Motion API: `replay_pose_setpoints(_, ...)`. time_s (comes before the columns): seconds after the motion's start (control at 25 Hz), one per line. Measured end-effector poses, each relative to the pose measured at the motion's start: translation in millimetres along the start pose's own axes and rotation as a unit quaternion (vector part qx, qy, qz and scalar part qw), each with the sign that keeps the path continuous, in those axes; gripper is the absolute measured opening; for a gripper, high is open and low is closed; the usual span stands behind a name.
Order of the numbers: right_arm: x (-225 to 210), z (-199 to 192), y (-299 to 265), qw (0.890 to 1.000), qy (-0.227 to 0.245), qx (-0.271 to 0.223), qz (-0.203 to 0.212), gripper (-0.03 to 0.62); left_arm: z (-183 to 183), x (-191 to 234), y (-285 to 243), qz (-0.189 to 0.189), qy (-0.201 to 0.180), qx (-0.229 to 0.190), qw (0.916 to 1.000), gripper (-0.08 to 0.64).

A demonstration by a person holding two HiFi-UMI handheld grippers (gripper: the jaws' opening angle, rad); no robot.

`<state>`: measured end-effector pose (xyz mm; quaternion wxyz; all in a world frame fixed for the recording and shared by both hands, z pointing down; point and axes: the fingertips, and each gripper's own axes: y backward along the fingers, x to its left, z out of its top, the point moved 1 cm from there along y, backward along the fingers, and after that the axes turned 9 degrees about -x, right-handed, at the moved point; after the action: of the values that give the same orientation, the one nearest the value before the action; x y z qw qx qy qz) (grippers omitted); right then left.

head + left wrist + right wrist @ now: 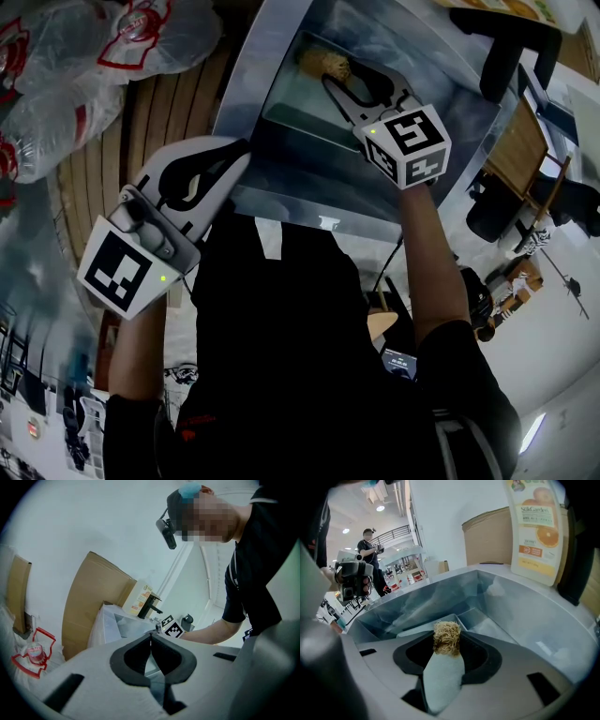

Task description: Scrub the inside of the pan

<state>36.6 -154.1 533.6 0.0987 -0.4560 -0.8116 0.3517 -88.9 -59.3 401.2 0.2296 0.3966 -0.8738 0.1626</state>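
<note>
both tongs are closed: the right tongs clamp a fibre-tipped scrubber, aimed ahead and down at the steel pan in the sink; the left tongs, nearer, sit at its near edge.

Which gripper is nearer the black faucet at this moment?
Right. The right gripper, holding the scrubber, is inside the sink toward the faucet; the left gripper sits at the sink's opposite rim, farther away.
</note>
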Motion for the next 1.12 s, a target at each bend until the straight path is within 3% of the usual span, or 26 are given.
replay_pose_setpoints(0.92,73,-20,13,0.996,0.027,0.025,0.079,0.169,-10,-24,20,0.011,-0.001,-0.011,0.9999,0.023)
replay_pose_setpoints(1.12,61,-23,16,0.997,0.021,0.02,0.078,0.169,-11,-23,7,0.011,-0.002,-0.009,0.9999,0.023)
